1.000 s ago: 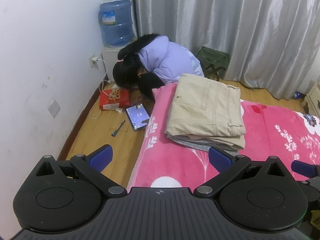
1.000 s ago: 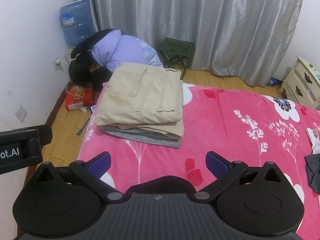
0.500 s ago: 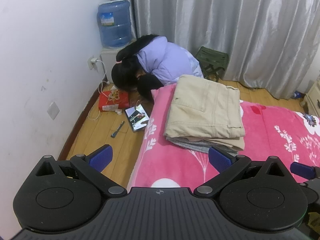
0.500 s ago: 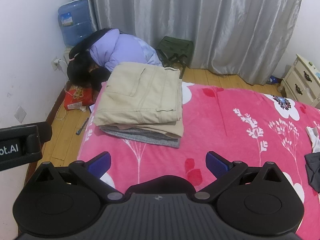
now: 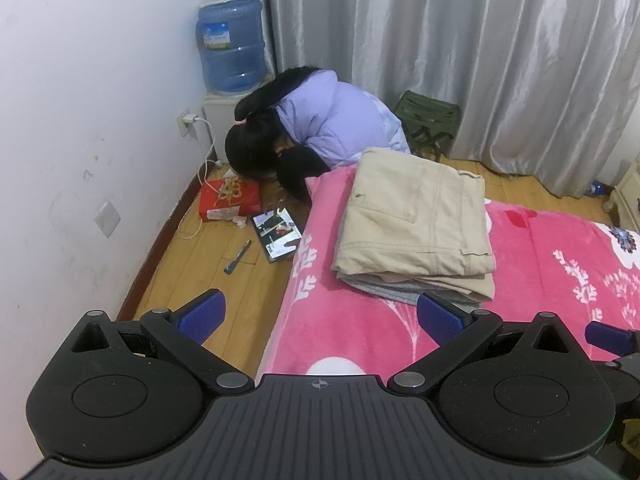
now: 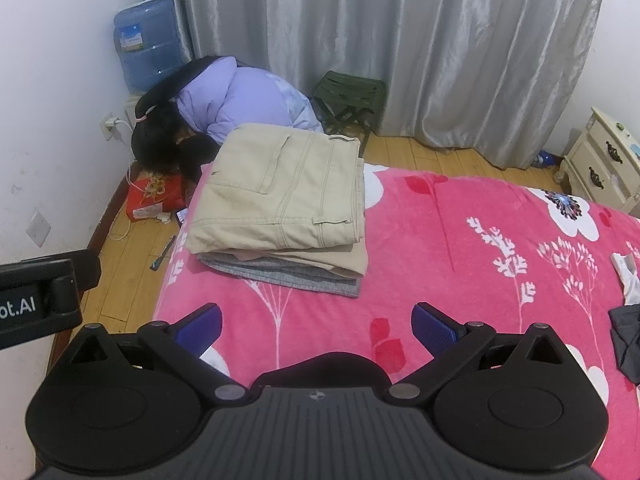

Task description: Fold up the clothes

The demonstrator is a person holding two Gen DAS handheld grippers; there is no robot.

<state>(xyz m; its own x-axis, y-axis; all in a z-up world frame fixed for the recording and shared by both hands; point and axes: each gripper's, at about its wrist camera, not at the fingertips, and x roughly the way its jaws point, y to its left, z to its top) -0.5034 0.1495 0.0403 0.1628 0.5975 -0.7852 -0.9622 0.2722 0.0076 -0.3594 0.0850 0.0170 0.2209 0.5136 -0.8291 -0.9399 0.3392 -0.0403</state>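
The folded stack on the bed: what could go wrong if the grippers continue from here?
1. The folded stack lies at the corner of the pink blanket; a push could slide it to the floor.
2. A person crouches beside that corner and could be bumped.
3. The unfolded clothes lie at the far right, a long reach.

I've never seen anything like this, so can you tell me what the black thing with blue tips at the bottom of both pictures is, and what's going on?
Those are two hand-held grabbers, one in each of a person's hands, each with a small camera looking forward along its fingers. One picture comes from the left gripper, the other from the right gripper. The blue tips are their finger pads. Both are open and hold nothing. On the pink flowered blanket lies a neat pile of folded clothes, beige trousers on top. Dark unfolded clothing waits at the right edge. Another person in a lilac jacket crouches on the floor over a tablet.
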